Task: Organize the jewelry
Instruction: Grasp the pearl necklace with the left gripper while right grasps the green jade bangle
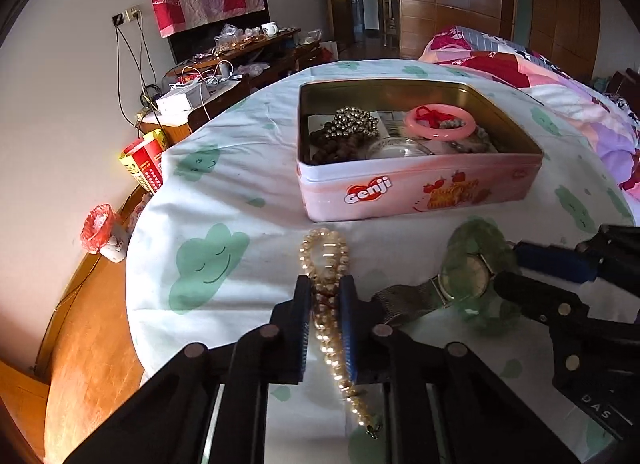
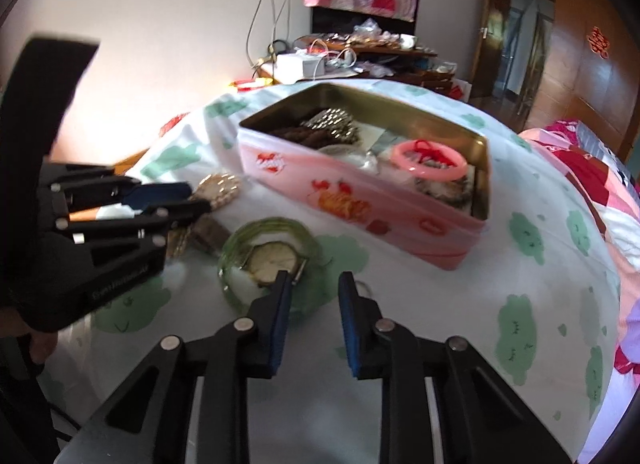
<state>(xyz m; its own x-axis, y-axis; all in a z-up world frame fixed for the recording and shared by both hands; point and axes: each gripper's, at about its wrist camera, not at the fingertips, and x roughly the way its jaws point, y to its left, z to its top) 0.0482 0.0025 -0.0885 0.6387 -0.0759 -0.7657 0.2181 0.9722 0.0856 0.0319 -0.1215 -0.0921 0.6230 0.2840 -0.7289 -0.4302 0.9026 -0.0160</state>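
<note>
1. Got the left gripper (image 1: 326, 288) clenched on a pearl strand (image 1: 324, 252), pads squeezing it from both sides. Looped end poking out at 12 o'clock past the tips, loose tail trailing back toward 6 between the arms.
2. Lying on a white tablecloth (image 1: 240, 167) with green cloud prints, that strand, just short of the pink tin (image 1: 400, 183).
3. Sitting dead ahead at 12 o'clock in the left wrist view, lid off, the tin. Inside: a clump of shiny metal beads (image 1: 356, 119) at about 10 o'clock, dark wooden beads (image 1: 324, 143) just beside them, and a pink bangle (image 1: 440, 121) with red cord over at 2 o'clock.
4. Over at 3 o'clock from the pearls, a green bangle (image 2: 276, 221) flat on the cloth with a gold-faced watch (image 2: 272, 258) resting inside it, mesh strap (image 1: 408, 300) running out toward the left gripper.
5. Right gripper (image 2: 315, 284) not gripping anything: clear gap between the pads. Left pad tip right at the watch's edge, near rim of the green bangle showing in the gap, nothing pinched as far as visible.
6. A bit blurry, the right wrist view, so no calling finer contact there.
</note>
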